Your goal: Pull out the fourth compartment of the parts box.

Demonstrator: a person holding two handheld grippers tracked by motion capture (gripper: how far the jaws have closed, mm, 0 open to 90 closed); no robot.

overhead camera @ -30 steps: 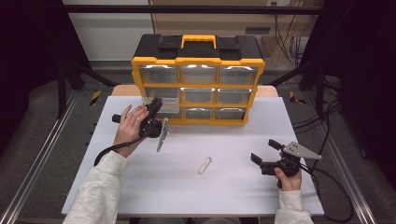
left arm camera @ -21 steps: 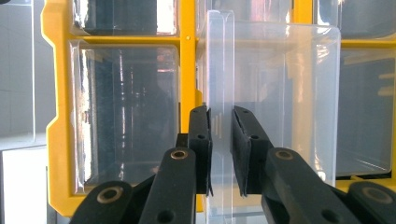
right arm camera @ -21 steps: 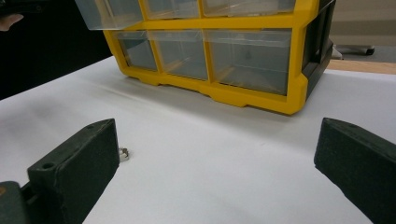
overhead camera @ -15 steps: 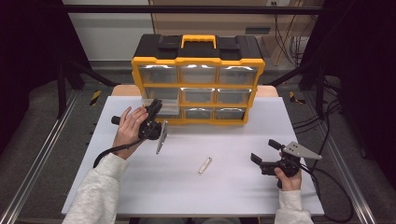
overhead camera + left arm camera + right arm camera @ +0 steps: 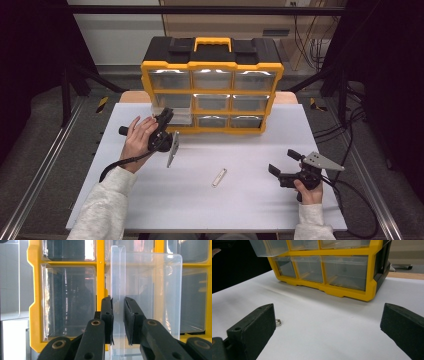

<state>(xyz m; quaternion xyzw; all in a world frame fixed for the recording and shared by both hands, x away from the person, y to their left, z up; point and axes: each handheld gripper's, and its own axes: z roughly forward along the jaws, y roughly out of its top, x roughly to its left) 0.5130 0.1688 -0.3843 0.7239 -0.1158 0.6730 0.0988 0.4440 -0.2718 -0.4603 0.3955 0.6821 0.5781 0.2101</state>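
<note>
High view first: the left hand-held gripper (image 5: 163, 125) is up against the yellow-and-black organizer (image 5: 212, 85) at the back of the white bench (image 5: 240, 210), its tips at a clear drawer (image 5: 175, 116) that sticks out from the left column, middle row. From above the jaw tips are lost against the drawer's plastic. The left gripper view settles it: the left hand-held gripper (image 5: 118, 320) has its two jaws pressed in on the drawer's (image 5: 150, 295) thin upright tab, pinching it. Whether the drawer has anything inside is hard to tell through the glare.

The right hand-held gripper (image 5: 284, 165) sits low at the bench's right side, well apart from the organizer, jaws spread wide with nothing between them. A small pale strip (image 5: 219, 177) lies on the bench between the two hands; it is too small to identify. In the right gripper view a tiny metal piece (image 5: 278, 322) peeks out beside one jaw, partly hidden by it.
</note>
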